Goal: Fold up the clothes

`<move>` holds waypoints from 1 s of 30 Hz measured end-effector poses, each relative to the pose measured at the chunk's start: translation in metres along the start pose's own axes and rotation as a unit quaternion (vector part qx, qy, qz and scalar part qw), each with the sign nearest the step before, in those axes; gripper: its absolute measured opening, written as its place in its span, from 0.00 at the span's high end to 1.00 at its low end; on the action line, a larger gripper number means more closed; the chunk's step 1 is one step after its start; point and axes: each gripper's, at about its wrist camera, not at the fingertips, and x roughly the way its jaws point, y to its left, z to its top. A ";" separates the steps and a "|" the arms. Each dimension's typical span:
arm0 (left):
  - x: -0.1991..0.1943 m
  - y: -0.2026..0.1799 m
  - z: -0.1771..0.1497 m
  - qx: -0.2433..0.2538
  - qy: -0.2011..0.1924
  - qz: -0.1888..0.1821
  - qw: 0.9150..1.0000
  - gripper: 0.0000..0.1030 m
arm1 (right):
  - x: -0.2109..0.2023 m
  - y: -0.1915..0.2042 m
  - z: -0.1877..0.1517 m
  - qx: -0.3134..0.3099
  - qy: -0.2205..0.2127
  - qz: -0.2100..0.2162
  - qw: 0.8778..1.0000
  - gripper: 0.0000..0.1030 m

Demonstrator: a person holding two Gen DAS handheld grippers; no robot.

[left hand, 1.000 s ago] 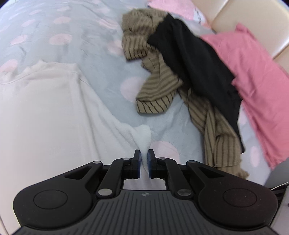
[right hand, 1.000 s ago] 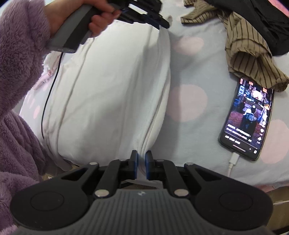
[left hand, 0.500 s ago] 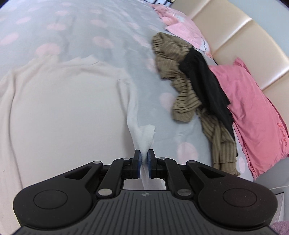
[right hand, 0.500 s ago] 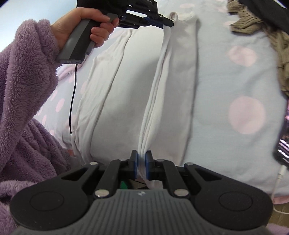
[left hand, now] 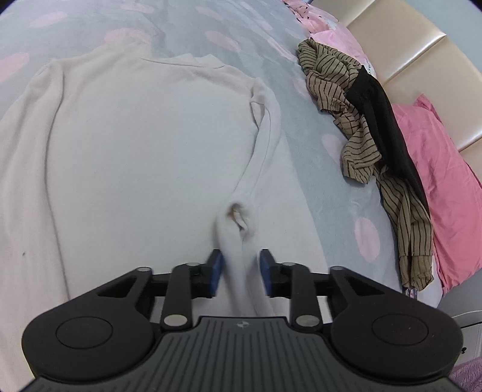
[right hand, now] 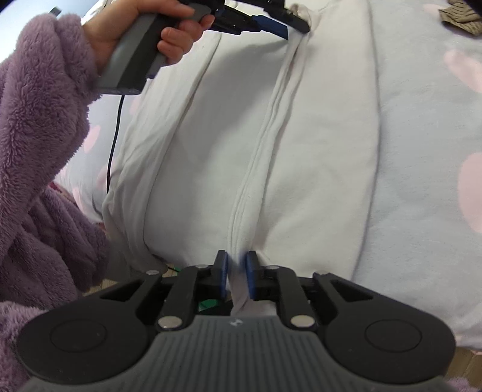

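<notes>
A white long-sleeved top (left hand: 135,156) lies spread on the bed, its right side folded inward along a long ridge (right hand: 271,129). My left gripper (left hand: 241,265) has its jaws parted, with the sleeve cuff (left hand: 238,229) lying loose between them. It also shows at the far end of the ridge in the right wrist view (right hand: 286,25). My right gripper (right hand: 236,268) has its jaws parted a little around the near end of the fold, at the hem.
A striped olive garment (left hand: 358,120) and a black garment (left hand: 382,111) lie heaped at the right of the bed, next to a pink pillow (left hand: 442,181) and the beige headboard (left hand: 400,39). The sheet (right hand: 421,120) is grey with pink dots. A purple fleece sleeve (right hand: 39,126) is at left.
Both grippers carried the garment's right edge over onto its body and laid it down. Both then went from shut on the cloth to parted.
</notes>
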 end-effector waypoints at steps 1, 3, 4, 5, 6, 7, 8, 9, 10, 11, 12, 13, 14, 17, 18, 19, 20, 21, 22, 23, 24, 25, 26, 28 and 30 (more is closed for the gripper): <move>-0.003 0.001 -0.003 0.001 0.000 0.003 1.000 0.64 | -0.003 0.001 -0.001 -0.005 0.000 0.003 1.000 0.73; -0.013 -0.004 -0.012 0.023 -0.008 0.026 0.999 0.63 | -0.012 0.002 -0.002 -0.015 -0.003 0.006 1.000 0.67; -0.019 -0.008 -0.017 0.037 -0.011 0.033 0.999 0.63 | -0.020 0.002 -0.002 -0.023 -0.012 0.003 1.000 0.67; -0.024 -0.011 -0.021 0.050 -0.013 0.040 0.998 0.63 | -0.028 0.003 -0.003 -0.029 -0.023 -0.001 0.999 0.67; -0.030 -0.015 -0.027 0.059 -0.015 0.041 0.997 0.63 | -0.038 0.001 -0.004 -0.032 -0.039 -0.007 0.999 0.67; -0.037 -0.018 -0.033 0.068 -0.017 0.040 0.997 0.63 | -0.047 -0.002 -0.004 -0.032 -0.055 -0.013 0.998 0.67; -0.043 -0.021 -0.038 0.069 -0.017 0.033 0.997 0.63 | -0.054 -0.007 -0.004 -0.026 -0.070 -0.021 0.997 0.67; -0.048 -0.024 -0.043 0.070 -0.018 0.025 0.997 0.62 | -0.058 -0.012 -0.005 -0.020 -0.080 -0.033 0.996 0.67; -0.054 -0.029 -0.050 0.072 -0.018 0.016 0.997 0.62 | -0.062 -0.017 -0.006 -0.015 -0.090 -0.045 0.995 0.67; -0.059 -0.034 -0.056 0.074 -0.019 0.008 0.997 0.61 | -0.065 -0.022 -0.006 -0.010 -0.099 -0.058 0.993 0.68; -0.062 -0.039 -0.063 0.077 -0.019 0.000 0.997 0.59 | -0.064 -0.028 -0.008 -0.005 -0.102 -0.072 0.992 0.69; -0.066 -0.045 -0.070 0.080 -0.020 -0.008 0.997 0.59 | -0.062 -0.033 -0.010 0.002 -0.102 -0.081 0.992 0.73; -0.069 -0.051 -0.078 0.087 -0.020 -0.016 0.996 0.59 | -0.060 -0.038 -0.011 0.007 -0.098 -0.081 0.992 0.81; -0.071 -0.069 -0.105 0.111 -0.009 -0.029 0.993 0.59 | -0.055 -0.047 -0.018 0.017 -0.087 -0.078 0.993 0.83; -0.069 -0.076 -0.113 0.119 -0.002 -0.030 0.992 0.59 | -0.051 -0.045 -0.021 0.015 -0.082 -0.080 0.993 0.83; -0.068 -0.082 -0.122 0.127 0.006 -0.030 0.991 0.59 | -0.046 -0.043 -0.024 0.012 -0.075 -0.083 0.994 0.83; -0.065 -0.086 -0.131 0.132 0.015 -0.030 0.991 0.59 | -0.040 -0.038 -0.027 0.006 -0.065 -0.088 0.994 0.83; -0.060 -0.089 -0.140 0.136 0.028 -0.028 0.990 0.59 | -0.035 -0.035 -0.029 0.000 -0.057 -0.090 0.994 0.83; -0.056 -0.091 -0.148 0.140 0.042 -0.027 0.989 0.59 | -0.032 -0.031 -0.031 -0.005 -0.051 -0.091 0.995 0.83; -0.052 -0.092 -0.156 0.144 0.052 -0.019 0.988 0.60 | -0.030 -0.028 -0.033 -0.009 -0.045 -0.091 0.995 0.83; -0.048 -0.092 -0.164 0.149 0.062 -0.011 0.987 0.61 | -0.029 -0.026 -0.036 -0.012 -0.040 -0.088 0.995 0.83; -0.044 -0.091 -0.172 0.154 0.070 -0.006 0.986 0.64 | -0.028 -0.024 -0.039 -0.014 -0.035 -0.085 0.996 0.83; -0.041 -0.090 -0.179 0.158 0.077 -0.001 0.984 0.64 | -0.026 -0.023 -0.042 -0.016 -0.029 -0.080 0.996 0.83; -0.043 -0.089 -0.185 0.164 0.073 0.000 0.984 0.64 | -0.021 -0.018 -0.048 -0.026 -0.010 -0.073 0.997 0.82; -0.047 -0.090 -0.188 0.171 0.074 0.005 0.982 0.64 | -0.014 -0.013 -0.055 -0.039 0.011 -0.069 0.997 0.82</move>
